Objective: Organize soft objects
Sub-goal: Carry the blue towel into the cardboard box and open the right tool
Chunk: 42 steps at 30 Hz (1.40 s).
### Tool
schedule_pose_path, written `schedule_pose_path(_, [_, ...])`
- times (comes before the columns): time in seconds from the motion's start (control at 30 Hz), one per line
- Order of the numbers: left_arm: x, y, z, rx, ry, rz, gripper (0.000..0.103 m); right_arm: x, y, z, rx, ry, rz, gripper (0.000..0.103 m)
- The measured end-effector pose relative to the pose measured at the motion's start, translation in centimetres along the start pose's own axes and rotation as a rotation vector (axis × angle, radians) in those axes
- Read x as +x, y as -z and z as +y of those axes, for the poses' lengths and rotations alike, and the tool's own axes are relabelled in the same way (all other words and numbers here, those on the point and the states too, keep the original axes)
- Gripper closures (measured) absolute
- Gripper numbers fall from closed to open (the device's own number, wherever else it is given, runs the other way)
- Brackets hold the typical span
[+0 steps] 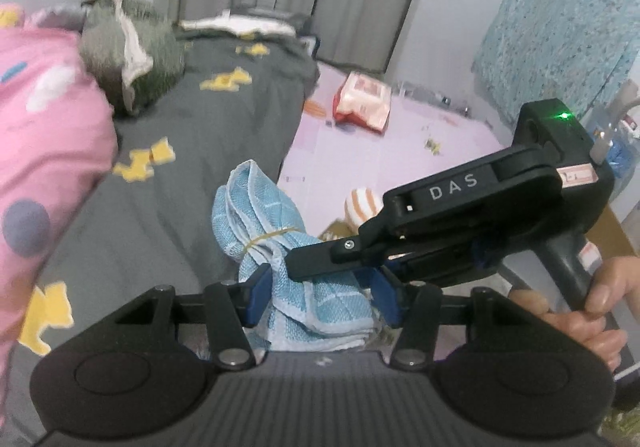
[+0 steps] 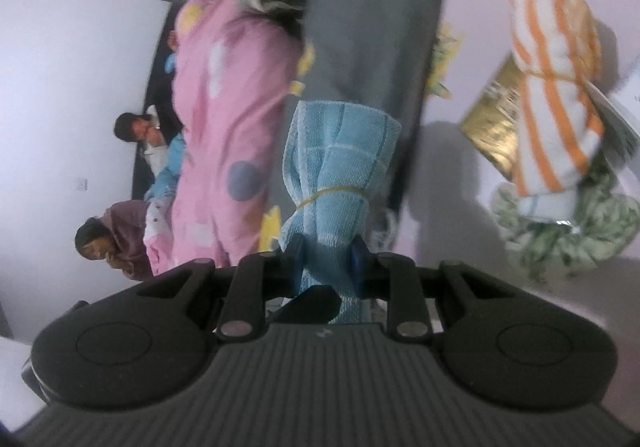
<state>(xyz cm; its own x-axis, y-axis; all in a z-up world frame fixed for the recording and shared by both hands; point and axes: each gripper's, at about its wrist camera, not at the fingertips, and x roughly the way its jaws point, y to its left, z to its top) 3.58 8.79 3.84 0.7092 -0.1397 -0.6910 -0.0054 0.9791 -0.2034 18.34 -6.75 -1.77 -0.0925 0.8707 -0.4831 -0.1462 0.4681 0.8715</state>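
A light blue rolled towel (image 1: 260, 215) bound with a yellow rubber band is held above the edge of a dark grey bed (image 1: 180, 167). My left gripper (image 1: 320, 295) has its blue pads on both sides of the towel's lower end. My right gripper (image 1: 288, 263) comes in from the right and is shut on the same towel near the band. In the right wrist view the towel (image 2: 340, 167) stands between the right gripper's pads (image 2: 328, 263). An orange-and-white striped rolled towel (image 2: 556, 87) lies on the pink floor, also showing in the left wrist view (image 1: 362, 207).
A pink patterned quilt (image 1: 44, 127) and a grey-green cushion (image 1: 128, 51) lie on the bed. A red-and-white packet (image 1: 362, 99) lies on the pink floor mat (image 1: 400, 143). A gold packet (image 2: 496, 127) and a green leafy cloth (image 2: 568, 235) lie beside the striped towel. Grey curtains hang behind.
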Motion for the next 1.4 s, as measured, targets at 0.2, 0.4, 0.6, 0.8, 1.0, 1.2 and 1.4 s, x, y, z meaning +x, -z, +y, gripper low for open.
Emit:
schedule_pose_path(0.2, [-1.5, -1.7, -2.5, 0.055, 0.028, -0.080, 0.049, -3.9, -0.1, 3.0, -0.072, 0.001, -0.078, 0.081])
schedule_pose_path(0.4, [-1.3, -3.1, -5.8, 0.117, 0.108, -0.117, 0.049, -9.0, 0.2, 3.9, -0.109, 0.033, -0.177, 0.081])
schedule_pose_path(0.6, [0.4, -3.9, -10.3, 0.188, 0.203, -0.110, 0.049, -14.4, 1.1, 2.1, -0.080, 0.079, -0.280, 0.081])
schedule_pose_path(0.8, [2.0, -4.8, -15.7, 0.272, 0.314, -0.095, 0.048, -20.7, 2.8, -0.2, -0.036, 0.126, -0.405, 0.082])
schedule_pose_path(1.0, [3.8, -6.0, -22.6, 0.372, 0.483, -0.046, 0.048, -28.4, 5.7, -2.9, 0.038, 0.173, -0.560, 0.082])
schedule_pose_path(1.2, [6.6, -5.8, -30.8, 0.472, 0.634, 0.021, 0.048, -36.4, 9.4, -6.0, 0.102, 0.281, -0.702, 0.082])
schedule_pose_path(1.4, [11.0, -3.7, -38.3, 0.534, 0.715, 0.146, 0.048, -41.9, 12.6, -11.5, 0.205, 0.381, -0.766, 0.082])
